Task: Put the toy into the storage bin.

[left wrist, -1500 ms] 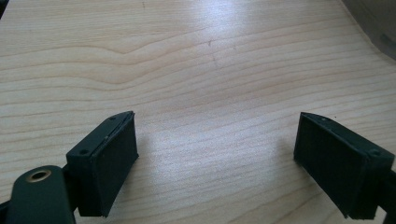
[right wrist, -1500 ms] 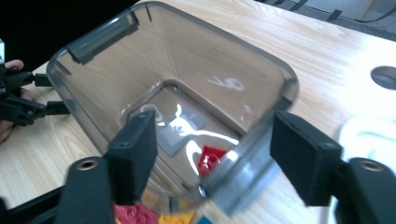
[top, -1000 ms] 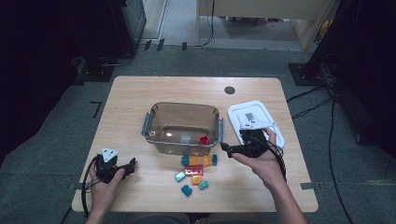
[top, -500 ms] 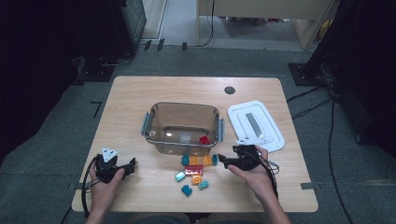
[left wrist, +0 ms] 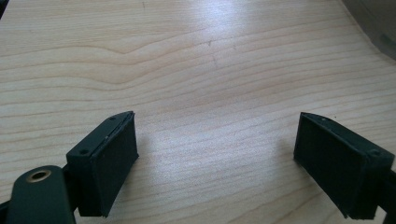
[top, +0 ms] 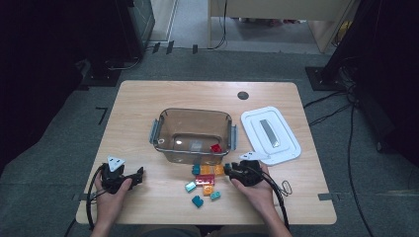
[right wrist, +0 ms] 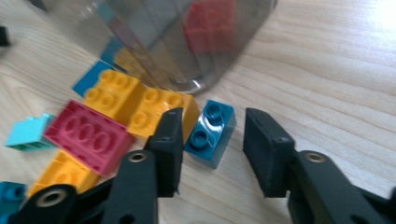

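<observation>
On a wooden table (top: 148,108), the right gripper (right wrist: 212,140) has its jaws closing around a small dark teal brick (right wrist: 211,132), which lies on the tabletop between them, its two studs lined up pointing away along the jaws; a gap shows on each side, so nothing is clamped. The brick sits just beside an orange brick (right wrist: 159,109) near the corner of a clear plastic tub (top: 193,133), which holds one red brick (top: 216,147). The tub's white lid (top: 271,134) lies to its right. The left gripper (left wrist: 215,154) rests open over bare wood, well apart.
</observation>
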Available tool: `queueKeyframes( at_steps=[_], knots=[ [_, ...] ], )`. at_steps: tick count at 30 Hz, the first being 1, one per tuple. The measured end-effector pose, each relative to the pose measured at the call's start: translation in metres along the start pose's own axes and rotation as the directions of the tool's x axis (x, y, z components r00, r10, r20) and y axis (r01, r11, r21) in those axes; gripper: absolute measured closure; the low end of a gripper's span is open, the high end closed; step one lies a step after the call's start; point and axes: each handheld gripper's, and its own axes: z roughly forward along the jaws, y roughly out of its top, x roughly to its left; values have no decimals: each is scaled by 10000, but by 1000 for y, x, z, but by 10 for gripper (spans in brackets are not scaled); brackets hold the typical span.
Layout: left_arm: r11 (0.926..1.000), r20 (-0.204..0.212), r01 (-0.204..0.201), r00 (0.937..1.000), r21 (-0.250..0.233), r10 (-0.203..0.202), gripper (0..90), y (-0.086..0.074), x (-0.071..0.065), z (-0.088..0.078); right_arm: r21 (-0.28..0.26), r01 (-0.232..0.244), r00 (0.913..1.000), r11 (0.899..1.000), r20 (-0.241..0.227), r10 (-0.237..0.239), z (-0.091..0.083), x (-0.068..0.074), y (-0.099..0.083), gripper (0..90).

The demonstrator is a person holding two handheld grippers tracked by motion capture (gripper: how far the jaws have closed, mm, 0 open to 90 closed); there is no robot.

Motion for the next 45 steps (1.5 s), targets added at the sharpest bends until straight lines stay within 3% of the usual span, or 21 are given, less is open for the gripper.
queueKeyframes(
  at_steps=[5,9,19,26,45],
  knots=[
    [10000,-2,-1,10000,1,1,132,0,0,0,-2,-32,9983,10000,587,32,-6,-13,-3,733],
    [10000,-1,-2,10000,1,2,132,0,0,0,-82,62,9992,9999,404,-58,-7,-21,-5,708],
    [10000,-1,-3,10000,1,3,132,0,0,0,-221,529,9950,9984,857,-508,-6,-21,-4,764],
    [10000,-3,-1,10000,1,1,132,0,0,0,-285,390,9968,9988,704,-369,-13,-25,-4,765],
    [10000,-6,-12,10000,9,12,132,0,0,0,-541,470,9967,9974,689,-432,-61,-35,9,766]
  ],
)
